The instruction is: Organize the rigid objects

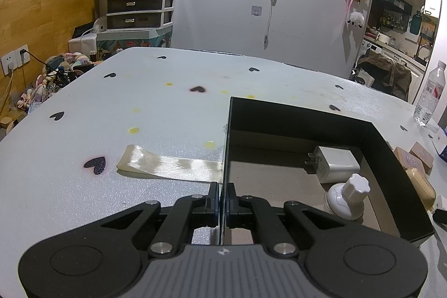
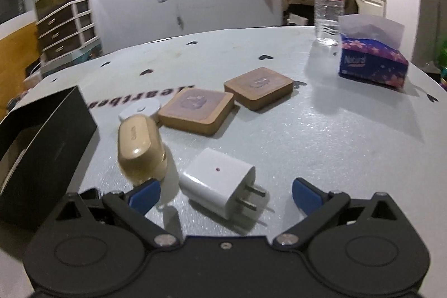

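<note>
Fingers pinching black box wall, right gripper spread around charger

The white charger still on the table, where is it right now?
In the right wrist view, the white charger lies on the table between the open right tool's fingers, prongs pointing right, beside the beige case.

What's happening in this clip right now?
A person is sorting small items into a black box. The left gripper is clamped on the box's side wall, steadying it; a white charger and a white knob-topped piece already lie inside. The right gripper, jaws open, sits around a second white charger on the table.
</note>
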The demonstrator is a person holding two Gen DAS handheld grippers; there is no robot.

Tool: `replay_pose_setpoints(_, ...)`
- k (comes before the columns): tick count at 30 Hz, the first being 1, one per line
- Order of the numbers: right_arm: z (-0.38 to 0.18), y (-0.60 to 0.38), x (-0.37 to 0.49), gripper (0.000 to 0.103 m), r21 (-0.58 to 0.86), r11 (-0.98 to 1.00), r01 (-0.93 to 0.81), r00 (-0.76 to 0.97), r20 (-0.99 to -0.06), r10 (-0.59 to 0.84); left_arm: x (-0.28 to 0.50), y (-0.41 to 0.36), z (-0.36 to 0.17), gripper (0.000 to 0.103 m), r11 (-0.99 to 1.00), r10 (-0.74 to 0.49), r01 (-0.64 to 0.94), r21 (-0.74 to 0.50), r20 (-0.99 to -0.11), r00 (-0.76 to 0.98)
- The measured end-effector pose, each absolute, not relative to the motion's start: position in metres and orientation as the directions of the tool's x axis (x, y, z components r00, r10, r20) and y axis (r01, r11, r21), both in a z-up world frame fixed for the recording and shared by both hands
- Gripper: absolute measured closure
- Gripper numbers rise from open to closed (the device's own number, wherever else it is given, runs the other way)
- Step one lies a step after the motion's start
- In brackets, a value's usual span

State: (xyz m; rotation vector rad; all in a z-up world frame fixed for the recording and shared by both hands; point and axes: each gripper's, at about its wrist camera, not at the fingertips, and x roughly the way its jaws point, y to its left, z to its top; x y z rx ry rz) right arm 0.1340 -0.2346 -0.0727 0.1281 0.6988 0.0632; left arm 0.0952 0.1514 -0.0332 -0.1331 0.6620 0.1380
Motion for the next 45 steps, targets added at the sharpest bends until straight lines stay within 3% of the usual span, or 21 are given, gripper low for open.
replay_pose_setpoints(9, -0.075, -0.243, 0.133, 0.003, 0.130, 0.990, 0.060, 0.780, -0.625, 0.035, 0.095, 0.152, -0.033, 0.099, 0.982, 0.085, -0.170, -0.079, -0.619, 0.780)
replay_pose_setpoints(12, -0.075, -0.247, 0.127, 0.011, 0.126, 0.991, 0.038, 0.788, -0.613, 0.048, 0.095, 0.152, -0.033, 0.099, 0.982, 0.086, -0.171, -0.078, -0.619, 0.780)
replay_pose_setpoints(16, -0.073, -0.245, 0.122, 0.037, 0.125, 0.992, 0.003, 0.794, -0.603, 0.073, 0.095, 0.152, -0.033, 0.099, 0.982, 0.086, -0.170, -0.078, -0.620, 0.780)
replay_pose_setpoints(17, -0.072, -0.244, 0.121, 0.039, 0.129, 0.992, -0.011, 0.795, -0.601, 0.087, 0.095, 0.152, -0.033, 0.099, 0.982, 0.085, -0.170, -0.078, -0.620, 0.780)
replay_pose_setpoints(33, -0.052, -0.242, 0.116, 0.041, 0.149, 0.986, -0.081, 0.823, -0.548, 0.151, 0.095, 0.151, -0.033, 0.100, 0.983, 0.086, -0.169, -0.076, -0.620, 0.780)
replay_pose_setpoints(39, -0.017, -0.217, 0.118, 0.041, 0.144, 0.972, -0.184, 0.846, -0.480, 0.231, 0.095, 0.151, -0.033, 0.100, 0.982, 0.087, -0.170, -0.076, -0.620, 0.780)
replay_pose_setpoints(45, 0.003, -0.172, 0.132, 0.041, 0.158, 0.939, -0.307, 0.813, -0.469, 0.345, 0.095, 0.151, -0.032, 0.100, 0.983, 0.083, -0.165, -0.075, -0.620, 0.780)
